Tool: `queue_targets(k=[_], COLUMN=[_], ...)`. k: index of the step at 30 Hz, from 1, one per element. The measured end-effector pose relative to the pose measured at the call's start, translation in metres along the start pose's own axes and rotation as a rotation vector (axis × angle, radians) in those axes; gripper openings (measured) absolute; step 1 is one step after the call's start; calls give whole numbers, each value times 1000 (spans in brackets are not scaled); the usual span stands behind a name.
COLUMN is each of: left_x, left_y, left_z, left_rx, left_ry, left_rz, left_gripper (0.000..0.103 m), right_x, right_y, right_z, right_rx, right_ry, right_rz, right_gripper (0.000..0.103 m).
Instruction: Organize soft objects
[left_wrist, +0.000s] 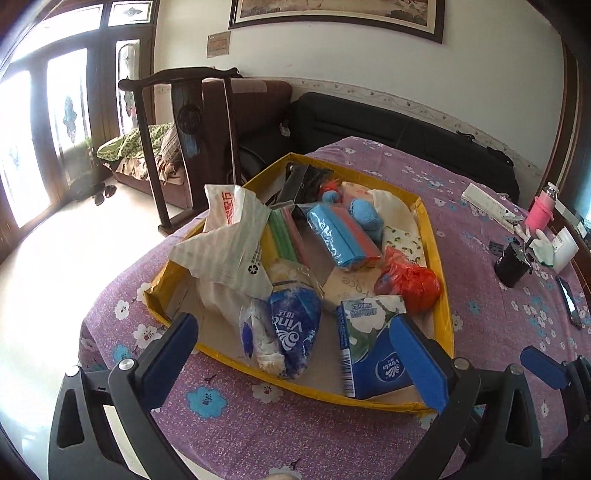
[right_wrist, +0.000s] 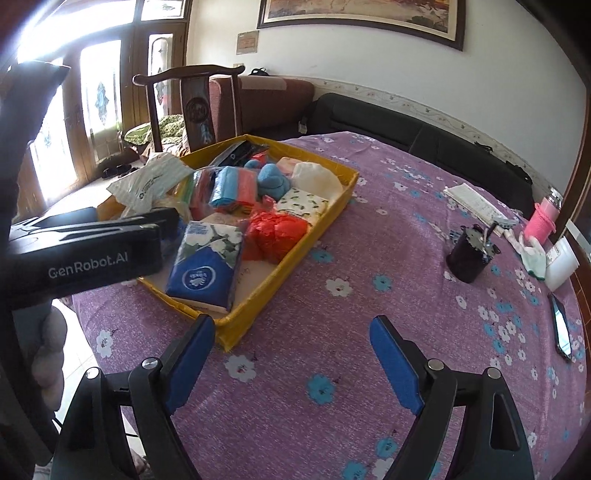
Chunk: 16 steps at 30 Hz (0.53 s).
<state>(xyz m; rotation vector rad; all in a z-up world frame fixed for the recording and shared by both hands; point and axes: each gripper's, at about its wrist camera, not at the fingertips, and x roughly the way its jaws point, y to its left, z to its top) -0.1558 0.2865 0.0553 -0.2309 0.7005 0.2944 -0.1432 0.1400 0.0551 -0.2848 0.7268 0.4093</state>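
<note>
Left tongs (left_wrist: 308, 356) agape over tissue pack (left_wrist: 369, 347); no contact.

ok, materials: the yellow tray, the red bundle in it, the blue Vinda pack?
Yellow tray: probably cardboard wrapped in glossy yellow tape; brown board shows inside.
Red bundle: thin plastic bag, crinkled and shiny.
Blue Vinda pack: soft tissue pack in printed plastic film, with slight sheen.

Left wrist view: close above near edge of yellow tray (left_wrist: 436, 236), angled down toward far wall. Right wrist view: further right over purple tablecloth (right_wrist: 332, 369), angled down. Shared: tray, tablecloth, chair (left_wrist: 184, 122).
</note>
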Motion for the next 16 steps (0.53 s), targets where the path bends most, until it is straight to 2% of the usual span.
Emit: queue_targets(k=[8,12,16], left_x=[2,-2,-10], left_y=[16,11,-5], left_z=[0,0,3], left_rx=[-30,-9,22], left_ry=[-7,-4,-15], left_rz=[11,-42,-76], left_gripper=[103,103,103], right_x=[13,13,6], right_y=[25,25,5], right_z=[5,6,5], right_rx=[-61,-62,-12], right_ry=[25,19,0], right_rz=[14,7,-20], right_gripper=[89,89,89])
